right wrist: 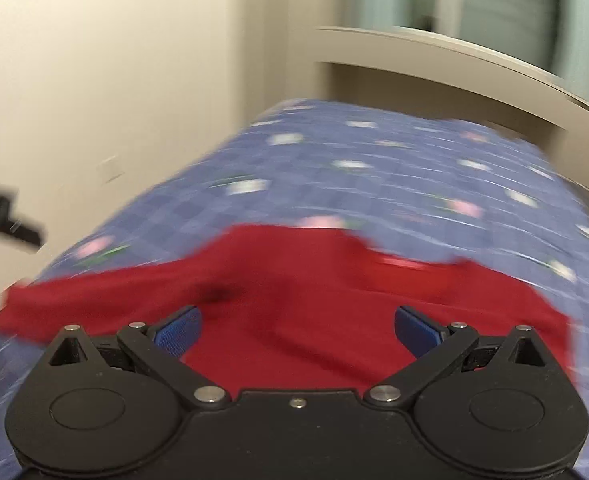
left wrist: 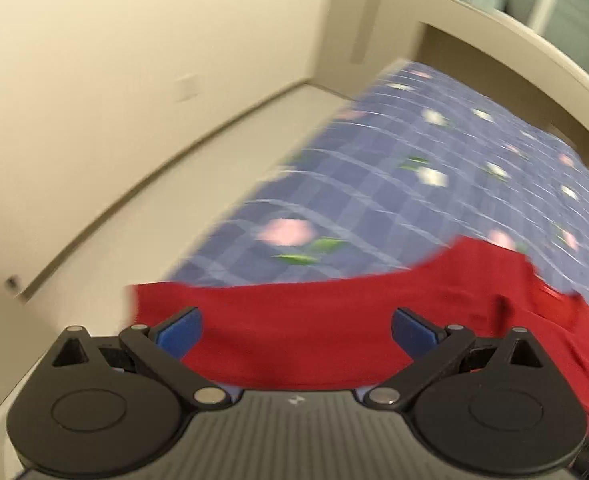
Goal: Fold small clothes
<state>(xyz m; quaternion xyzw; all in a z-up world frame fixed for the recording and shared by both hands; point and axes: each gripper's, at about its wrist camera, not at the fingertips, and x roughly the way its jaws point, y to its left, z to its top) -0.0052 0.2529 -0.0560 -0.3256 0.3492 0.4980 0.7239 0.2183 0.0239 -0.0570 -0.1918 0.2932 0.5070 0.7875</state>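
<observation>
A small red garment lies spread on a blue checked cloth with flowers. My left gripper hangs above the garment's near edge, its blue pads wide apart and nothing between them. In the right wrist view the same red garment lies across the flowered cloth, rumpled in the middle. My right gripper is above it, open, with its blue pads clear of the fabric. Both views are blurred by motion.
A beige wall and pale floor lie left of the covered surface. A curved beige ledge with a window behind it runs along the far side. The left gripper's black body shows at the right wrist view's left edge.
</observation>
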